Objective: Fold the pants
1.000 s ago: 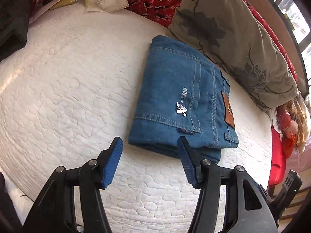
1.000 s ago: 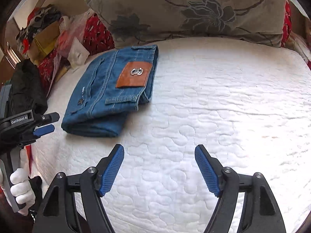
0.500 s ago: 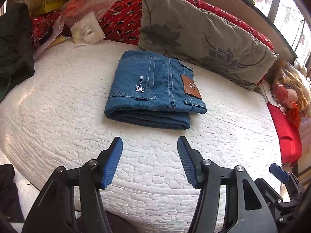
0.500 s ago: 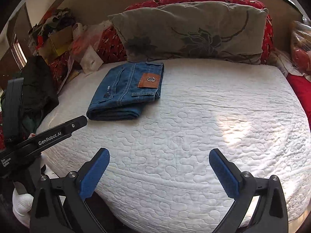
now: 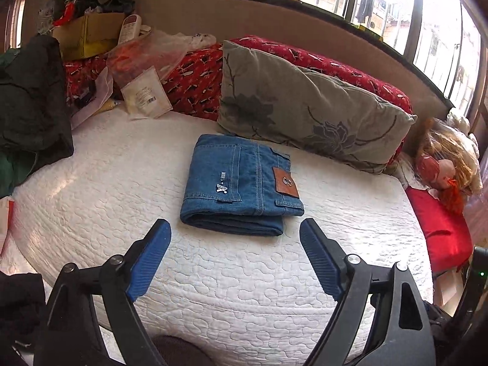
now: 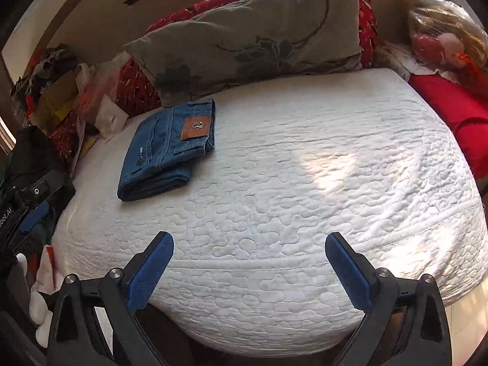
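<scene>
The blue jeans point(image 5: 238, 186) lie folded into a compact rectangle on the white quilted mattress point(image 5: 106, 189), brown leather patch facing up, just in front of the grey floral pillow point(image 5: 305, 109). My left gripper point(image 5: 233, 222) hovers above the mattress on the near side of the jeans, its jaws opening with nothing between them. In the right wrist view the jeans point(image 6: 164, 149) sit far off to the upper left. My right gripper point(image 6: 249, 238) hangs over the mattress's near edge point(image 6: 335, 152); its wide jaws are closing slightly on nothing. The left tool's body point(image 6: 30, 207) shows at the left edge.
Dark clothes point(image 5: 30, 100), a cardboard box point(image 5: 88, 30) and plastic bags point(image 5: 146, 58) crowd the bed's far left corner. A red patterned bolster point(image 5: 195, 79) runs behind the pillow. A doll point(image 5: 445, 164) and a red cushion point(image 5: 439, 228) lie at the right. Windows line the back wall.
Both grippers have pulled back and up from the folded jeans, which now look smaller and farther off. The left jaws have spread wider; the right jaws widened, then eased in slightly.
</scene>
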Demonstrator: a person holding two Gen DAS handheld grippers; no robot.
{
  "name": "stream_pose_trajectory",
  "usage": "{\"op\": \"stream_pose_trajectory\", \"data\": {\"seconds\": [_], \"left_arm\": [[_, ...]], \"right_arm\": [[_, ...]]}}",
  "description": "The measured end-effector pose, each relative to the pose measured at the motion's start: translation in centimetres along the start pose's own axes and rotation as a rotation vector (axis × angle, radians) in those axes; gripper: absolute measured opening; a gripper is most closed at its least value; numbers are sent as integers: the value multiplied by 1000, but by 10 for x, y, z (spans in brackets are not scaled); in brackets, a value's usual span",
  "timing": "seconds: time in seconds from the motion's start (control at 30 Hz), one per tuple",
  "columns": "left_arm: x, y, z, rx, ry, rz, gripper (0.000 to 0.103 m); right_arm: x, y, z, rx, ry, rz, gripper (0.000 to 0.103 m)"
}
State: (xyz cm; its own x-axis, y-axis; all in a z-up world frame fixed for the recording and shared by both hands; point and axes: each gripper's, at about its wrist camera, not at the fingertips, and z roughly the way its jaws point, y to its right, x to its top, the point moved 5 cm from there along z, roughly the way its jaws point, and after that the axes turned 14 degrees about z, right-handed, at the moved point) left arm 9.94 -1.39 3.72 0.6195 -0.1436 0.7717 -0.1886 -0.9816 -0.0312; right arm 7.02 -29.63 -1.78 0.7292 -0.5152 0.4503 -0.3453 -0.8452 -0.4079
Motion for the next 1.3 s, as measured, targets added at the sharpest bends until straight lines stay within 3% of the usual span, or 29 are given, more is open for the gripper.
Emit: {"op": "stream_pose_trajectory", "data": {"seconds": [0.07, 0.2, 0.23, 0.33, 0.53, 0.73, 1.03, 1.3], "left_arm": [[4, -4, -4, 15, 5, 2, 88], [11, -7, -17, -20, 64, -6, 88], [12, -7, -21, -37, 99, -14, 88], [11, -5, -26, -131, 153, -22, 88], [-4, 4, 0, 29, -6, 104, 88], [-13, 9, 5, 53, -45, 50, 88], [-27, 1, 11, 116, -111, 42, 88], [-29, 10, 25, 100, -180, 110, 88]], "right_arm": [[1, 4, -10, -33, 77, 15, 98], [13, -15, -69, -81, 417, -129, 103], [18, -19, -74, -113, 446, -158, 103], [23, -20, -58, -116, 328, -154, 103], [8, -21, -43, -119, 288, -170, 103], [-3, -22, -33, -120, 235, -189, 103], [-5, -22, -32, -106, 224, -192, 103], [-5, -22, -25, -94, 190, -196, 103]]}}
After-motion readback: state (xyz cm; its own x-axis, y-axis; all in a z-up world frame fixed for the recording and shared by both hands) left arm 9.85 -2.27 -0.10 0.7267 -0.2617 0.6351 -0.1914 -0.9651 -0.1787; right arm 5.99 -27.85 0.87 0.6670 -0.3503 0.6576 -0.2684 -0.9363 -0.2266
